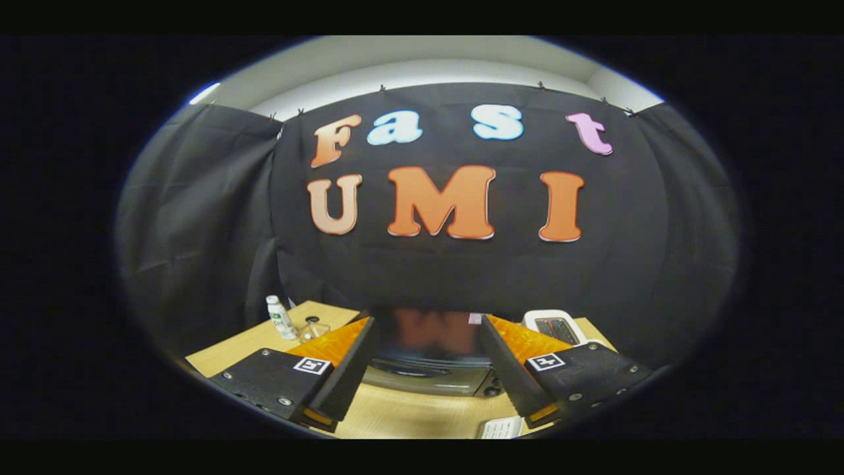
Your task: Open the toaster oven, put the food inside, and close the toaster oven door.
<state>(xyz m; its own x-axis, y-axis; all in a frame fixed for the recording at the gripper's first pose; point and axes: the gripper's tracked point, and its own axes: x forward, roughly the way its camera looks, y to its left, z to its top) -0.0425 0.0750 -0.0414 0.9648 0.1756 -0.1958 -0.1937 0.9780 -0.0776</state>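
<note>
1. Wooden table (409,412) spread beneath and beyond the fingers; pale grain visible between them.
2. Toaster oven (432,373) just ahead, framed in the gap between the two fingers; door closed, dark glass reflecting the wall.
3. Gripper (425,326) released, fingers wide apart, grasping nothing, raised above the table.
4. White appliance (555,326) beyond the right finger.
5. Small white bottle (281,318) beyond the left finger; clear glass object (315,328) just beside it.

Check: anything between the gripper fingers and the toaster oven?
Nothing: in the gripper view, the open gripper holds nothing, and only bare wooden table lies before the toaster oven just ahead.
</note>
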